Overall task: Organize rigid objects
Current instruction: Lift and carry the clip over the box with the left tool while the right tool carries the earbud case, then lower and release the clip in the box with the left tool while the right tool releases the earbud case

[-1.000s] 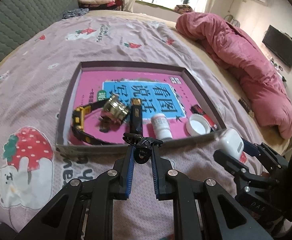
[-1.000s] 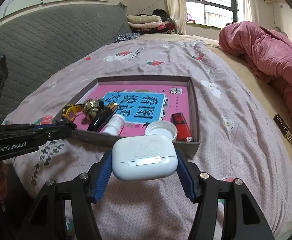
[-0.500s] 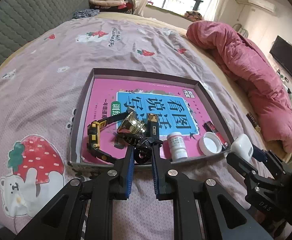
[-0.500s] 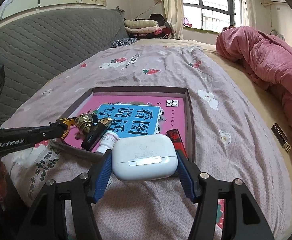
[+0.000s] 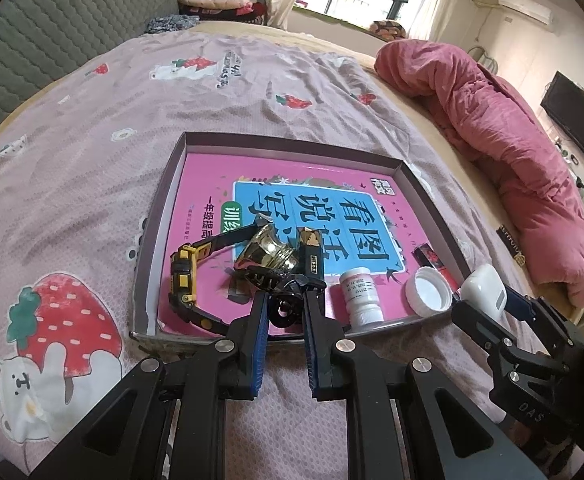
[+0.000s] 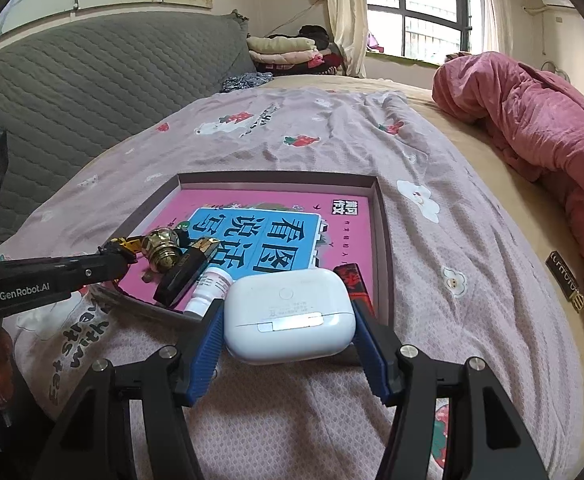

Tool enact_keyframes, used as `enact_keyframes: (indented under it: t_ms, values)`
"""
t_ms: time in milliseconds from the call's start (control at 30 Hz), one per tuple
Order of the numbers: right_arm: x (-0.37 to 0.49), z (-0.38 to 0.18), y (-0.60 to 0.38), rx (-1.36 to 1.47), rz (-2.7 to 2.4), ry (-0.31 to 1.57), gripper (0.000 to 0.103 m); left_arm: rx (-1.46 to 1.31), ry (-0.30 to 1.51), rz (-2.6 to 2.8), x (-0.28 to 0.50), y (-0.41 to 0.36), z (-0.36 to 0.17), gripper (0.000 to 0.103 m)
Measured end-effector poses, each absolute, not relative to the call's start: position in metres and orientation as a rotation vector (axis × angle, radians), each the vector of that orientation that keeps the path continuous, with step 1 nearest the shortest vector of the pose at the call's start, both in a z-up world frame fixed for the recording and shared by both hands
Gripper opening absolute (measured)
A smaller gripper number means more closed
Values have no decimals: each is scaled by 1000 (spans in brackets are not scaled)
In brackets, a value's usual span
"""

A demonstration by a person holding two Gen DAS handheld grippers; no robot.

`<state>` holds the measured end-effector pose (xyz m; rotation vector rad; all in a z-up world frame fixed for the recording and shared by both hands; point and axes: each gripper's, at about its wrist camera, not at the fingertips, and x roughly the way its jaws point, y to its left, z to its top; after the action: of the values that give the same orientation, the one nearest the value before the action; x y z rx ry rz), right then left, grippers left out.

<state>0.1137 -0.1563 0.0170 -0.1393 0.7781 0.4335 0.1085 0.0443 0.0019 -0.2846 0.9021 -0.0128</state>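
Observation:
A shallow grey tray [image 5: 159, 216] lined with a pink book lies on the bed. In it are a yellow-black watch [image 5: 183, 280], a brass knob [image 5: 265, 250], a black-gold bar [image 5: 312, 252], a white pill bottle [image 5: 360, 294], a white cap [image 5: 428, 292] and a red lighter [image 5: 432, 258]. My left gripper [image 5: 285, 308] is shut on a small black ring-shaped object [image 5: 283, 308] over the tray's near edge. My right gripper [image 6: 289, 320] is shut on a white earbud case [image 6: 287, 314], held above the tray's near right corner [image 6: 384, 292].
The bed has a mauve strawberry-print sheet [image 5: 91, 152]. A pink quilt [image 5: 504, 152] is heaped on the right. A grey padded headboard [image 6: 71, 92] stands on the left. Folded clothes [image 6: 287, 50] lie by the window.
Both grippers have moved forward over the tray's near edge, each still holding its object. The tray looks closer and larger now.

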Motion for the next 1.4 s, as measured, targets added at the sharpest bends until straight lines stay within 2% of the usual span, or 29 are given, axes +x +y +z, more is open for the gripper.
enact_keyframes:
  t_ms: [1400]
  values:
    - [142, -13, -130, -159, 441, 848, 61, -289, 962, 2, 135, 43, -33, 16]
